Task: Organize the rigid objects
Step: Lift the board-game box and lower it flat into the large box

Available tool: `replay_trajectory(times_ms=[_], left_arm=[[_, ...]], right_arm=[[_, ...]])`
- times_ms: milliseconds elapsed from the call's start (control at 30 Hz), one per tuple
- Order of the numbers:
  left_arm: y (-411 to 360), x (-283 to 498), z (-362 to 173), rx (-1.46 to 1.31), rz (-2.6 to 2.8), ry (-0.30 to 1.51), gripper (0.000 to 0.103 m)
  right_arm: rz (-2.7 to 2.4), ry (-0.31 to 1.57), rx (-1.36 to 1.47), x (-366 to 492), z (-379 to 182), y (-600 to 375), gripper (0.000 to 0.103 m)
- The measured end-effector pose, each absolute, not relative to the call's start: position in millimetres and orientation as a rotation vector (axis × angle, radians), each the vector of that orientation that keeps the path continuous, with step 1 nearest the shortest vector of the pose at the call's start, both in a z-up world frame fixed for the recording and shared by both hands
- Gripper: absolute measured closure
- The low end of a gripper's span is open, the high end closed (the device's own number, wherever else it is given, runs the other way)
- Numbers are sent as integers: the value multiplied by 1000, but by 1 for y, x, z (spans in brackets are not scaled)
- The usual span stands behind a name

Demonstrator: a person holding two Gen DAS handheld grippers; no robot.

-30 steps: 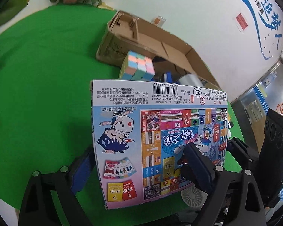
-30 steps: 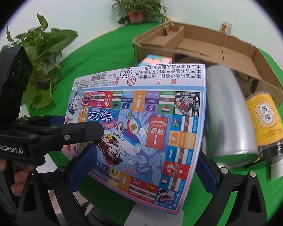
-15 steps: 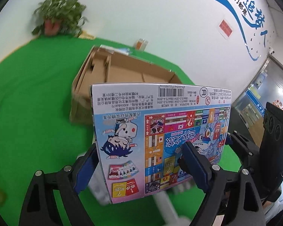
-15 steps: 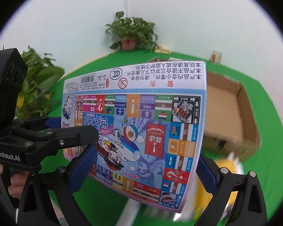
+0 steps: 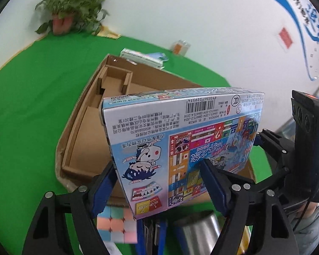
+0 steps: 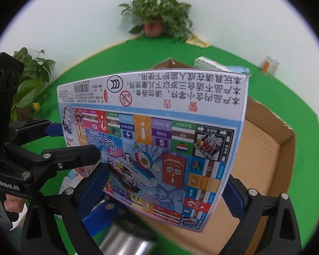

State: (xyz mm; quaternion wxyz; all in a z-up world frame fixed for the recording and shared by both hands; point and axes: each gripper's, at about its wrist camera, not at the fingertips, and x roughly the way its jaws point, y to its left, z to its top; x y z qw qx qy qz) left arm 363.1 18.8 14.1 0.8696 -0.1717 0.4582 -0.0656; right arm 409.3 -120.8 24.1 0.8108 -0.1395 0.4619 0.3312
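A flat, colourful board-game box (image 5: 180, 148) hangs in the air over the near end of an open cardboard carton (image 5: 85, 127). My left gripper (image 5: 159, 188) straddles its left part, one blue pad behind it and one on the printed face. Its jaws are closing and both pads touch the box. In the right wrist view my right gripper (image 6: 163, 189) clamps the same game box (image 6: 155, 131) across its width, a pad on each side edge. There my left gripper (image 6: 74, 140) reaches in from the left. The carton (image 6: 265, 148) lies behind and below.
Below the box lie a pastel puzzle cube (image 5: 117, 227), a steel cup (image 5: 197, 231) and a blue object (image 5: 153, 231). Slim packets (image 5: 142, 57) lie behind the carton on the green table (image 5: 32, 106). Potted plants (image 6: 157, 14) (image 6: 32, 80) stand at the table's edge.
Both grippers have carried the game box up and forward over the carton. The cube and cup have dropped to the bottom of the views. The box now shows its top edge to the left camera.
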Motion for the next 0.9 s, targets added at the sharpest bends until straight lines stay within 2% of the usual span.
replay_trajectory(times_ms=[133,333,367,467,533,567,633,667,767,900], left_arm=[[24,379,-10,-353,-131,1021,40],[1,385,-43,-408,-272,1120,39],[-7,384,-45,-401,-304,1138,46],[-25,380,-44,-318,-341,1127,48],[-24,378,-41,-323,-376,1113,48],[-23,379,-39,-317,-371,1103,47],[-19,382,-34,-284,-347,1083,39],[-16,386,-31,-262,-330,1070,31],[-9,409,-21,-184,-307,1010,30],[-21,456,-24,-53,-357,1039,29]], right_arm=[[782,1035,-239,438,0,-127,5],[766,1065,-39,475,-21,-159,6],[729,1066,-27,482,-24,-159,6],[645,1059,-16,493,-35,-164,15],[595,1090,45,499,-46,-169,16],[575,1109,109,500,-51,-177,16],[536,1144,193,500,-55,-194,16],[504,1170,224,498,-56,-201,16],[436,1201,277,472,-50,-224,16],[442,1255,388,445,-53,-242,15]])
